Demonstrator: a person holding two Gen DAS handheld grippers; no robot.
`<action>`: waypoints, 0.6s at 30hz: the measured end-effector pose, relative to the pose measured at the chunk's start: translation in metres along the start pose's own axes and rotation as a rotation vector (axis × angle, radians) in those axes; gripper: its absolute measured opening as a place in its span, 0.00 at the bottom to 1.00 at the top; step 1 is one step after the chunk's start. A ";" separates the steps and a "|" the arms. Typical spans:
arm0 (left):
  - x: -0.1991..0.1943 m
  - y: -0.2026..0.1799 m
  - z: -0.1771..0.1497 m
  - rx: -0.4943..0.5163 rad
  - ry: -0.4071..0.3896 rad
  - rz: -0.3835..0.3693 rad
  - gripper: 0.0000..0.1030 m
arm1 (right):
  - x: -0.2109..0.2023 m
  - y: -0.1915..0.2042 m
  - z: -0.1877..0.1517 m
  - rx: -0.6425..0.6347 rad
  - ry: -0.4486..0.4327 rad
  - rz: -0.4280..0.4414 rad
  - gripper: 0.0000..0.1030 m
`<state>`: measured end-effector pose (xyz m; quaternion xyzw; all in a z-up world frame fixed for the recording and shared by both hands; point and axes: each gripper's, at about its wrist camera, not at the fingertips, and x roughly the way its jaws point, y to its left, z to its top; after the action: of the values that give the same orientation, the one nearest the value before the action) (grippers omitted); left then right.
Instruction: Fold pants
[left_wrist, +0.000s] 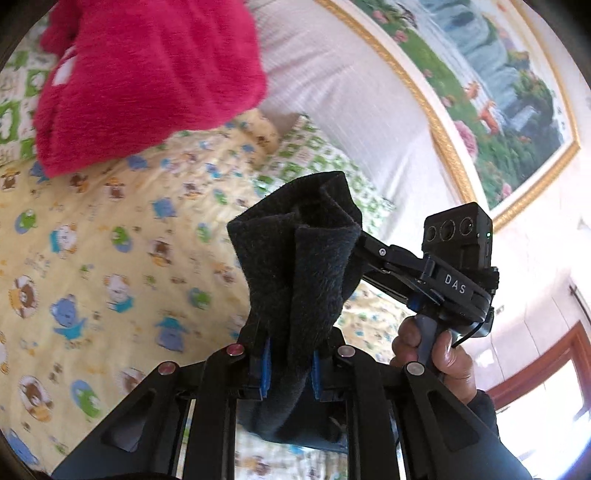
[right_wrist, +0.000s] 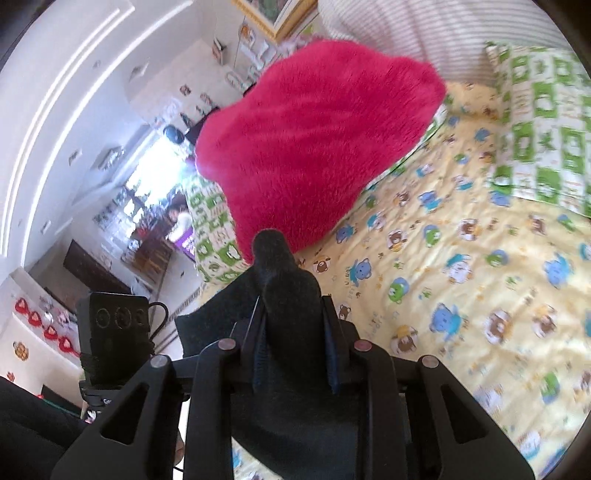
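The left gripper (left_wrist: 290, 363) is clamped on a bunched fold of the dark fleece pants (left_wrist: 295, 266), which stand up between its blue pads (left_wrist: 265, 369) above the bed. The right gripper (right_wrist: 295, 354) pinches another bunch of the same pants (right_wrist: 288, 295), held off the yellow cartoon-print sheet (right_wrist: 461, 288). Beyond both lies a fluffy pink cushion (right_wrist: 314, 147). In the left view, a hand (left_wrist: 436, 350) grips the right gripper's handle near a framed picture (left_wrist: 498, 92).
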<state>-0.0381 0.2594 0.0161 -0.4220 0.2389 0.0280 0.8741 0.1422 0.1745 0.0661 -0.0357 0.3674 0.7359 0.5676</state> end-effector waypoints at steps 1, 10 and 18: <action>-0.003 -0.008 -0.005 0.012 0.007 -0.010 0.15 | -0.006 -0.001 -0.001 -0.001 -0.008 -0.004 0.27; 0.011 -0.063 -0.036 0.115 0.066 -0.053 0.15 | -0.071 -0.009 -0.034 0.052 -0.113 -0.046 0.27; 0.022 -0.081 -0.050 0.139 0.105 -0.058 0.15 | -0.098 -0.024 -0.056 0.114 -0.163 -0.047 0.27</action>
<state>-0.0178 0.1663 0.0390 -0.3682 0.2733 -0.0362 0.8879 0.1769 0.0644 0.0594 0.0481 0.3601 0.7010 0.6137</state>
